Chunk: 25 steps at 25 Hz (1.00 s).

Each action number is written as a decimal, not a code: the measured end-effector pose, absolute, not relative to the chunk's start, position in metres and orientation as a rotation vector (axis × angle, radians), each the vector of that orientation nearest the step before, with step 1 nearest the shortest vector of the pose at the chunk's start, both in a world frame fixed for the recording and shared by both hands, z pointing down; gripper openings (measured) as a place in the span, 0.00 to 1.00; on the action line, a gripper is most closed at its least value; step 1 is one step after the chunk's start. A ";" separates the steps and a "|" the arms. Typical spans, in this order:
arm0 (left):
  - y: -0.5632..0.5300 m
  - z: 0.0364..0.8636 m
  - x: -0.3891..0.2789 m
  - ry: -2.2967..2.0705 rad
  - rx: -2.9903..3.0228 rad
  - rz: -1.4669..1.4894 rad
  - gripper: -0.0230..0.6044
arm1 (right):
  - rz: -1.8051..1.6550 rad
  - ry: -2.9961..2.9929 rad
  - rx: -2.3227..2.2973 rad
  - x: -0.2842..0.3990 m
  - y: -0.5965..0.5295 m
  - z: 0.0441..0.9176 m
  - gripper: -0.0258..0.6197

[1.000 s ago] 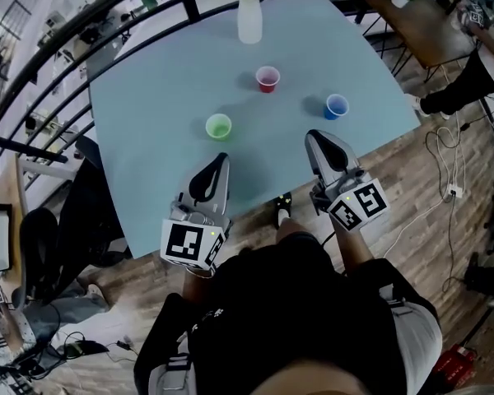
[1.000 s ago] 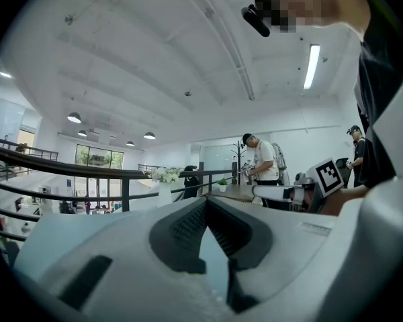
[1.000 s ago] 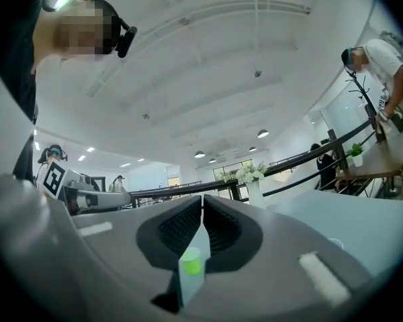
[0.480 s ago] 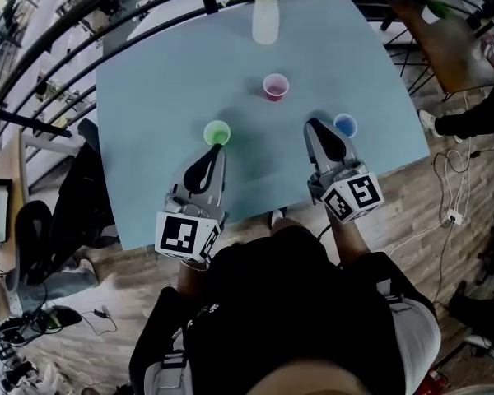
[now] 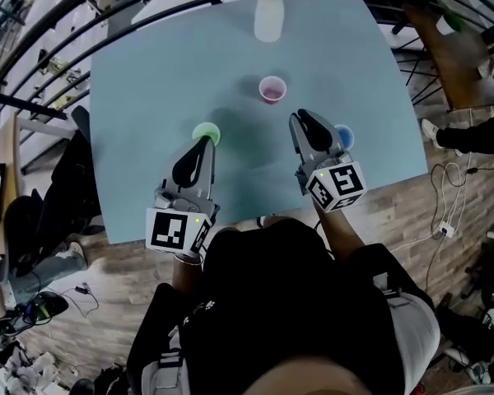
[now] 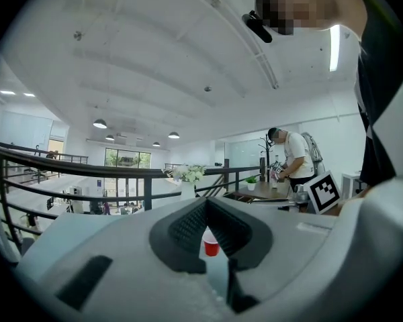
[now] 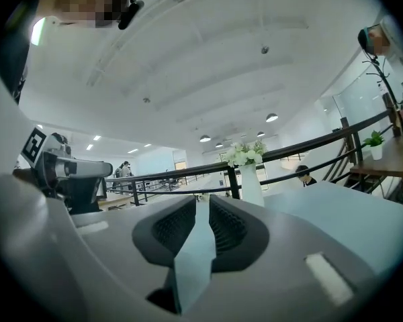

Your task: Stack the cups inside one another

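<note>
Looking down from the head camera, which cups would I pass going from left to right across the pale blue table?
green plastic cup → red plastic cup → blue plastic cup

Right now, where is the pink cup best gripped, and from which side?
I would grip the pink cup across its upper wall, just under the rim, coming level from the near side. It stands upright, mouth up, narrowing downward, with bare table all around.
</note>
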<state>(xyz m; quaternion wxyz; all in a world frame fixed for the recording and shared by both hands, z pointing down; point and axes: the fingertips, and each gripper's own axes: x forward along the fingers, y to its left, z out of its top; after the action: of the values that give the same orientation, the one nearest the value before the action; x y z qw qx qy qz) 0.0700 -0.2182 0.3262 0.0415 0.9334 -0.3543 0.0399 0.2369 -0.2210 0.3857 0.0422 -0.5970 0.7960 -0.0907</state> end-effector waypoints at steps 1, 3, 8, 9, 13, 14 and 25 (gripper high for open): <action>-0.220 0.328 0.070 -1.098 2.852 0.127 0.03 | -0.284 2.446 -1.827 0.237 -0.225 0.390 0.12; -0.223 0.331 0.070 -1.125 2.841 0.133 0.02 | -0.298 2.462 -1.829 0.238 -0.232 0.398 0.14; -0.225 0.335 0.067 -1.189 2.809 0.149 0.02 | -0.339 2.500 -1.844 0.234 -0.254 0.421 0.20; -0.225 0.335 0.067 -1.201 2.804 0.155 0.03 | -0.348 2.503 -1.850 0.234 -0.258 0.426 0.22; -0.228 0.334 0.069 -1.248 2.788 0.171 0.03 | -0.389 2.529 -1.891 0.241 -0.276 0.447 0.29; -0.228 0.334 0.069 -1.260 2.783 0.175 0.02 | -0.395 2.537 -1.903 0.242 -0.280 0.452 0.30; -0.228 0.339 0.057 -1.359 2.728 0.229 0.02 | -0.459 2.584 -1.998 0.252 -0.316 0.496 0.45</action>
<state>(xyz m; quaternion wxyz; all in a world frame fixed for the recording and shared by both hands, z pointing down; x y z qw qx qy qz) 0.0570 -0.2284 0.3395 0.0426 0.8918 -0.4441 0.0749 0.2516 -0.3156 0.4962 -0.0783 -0.6040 0.7809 -0.1387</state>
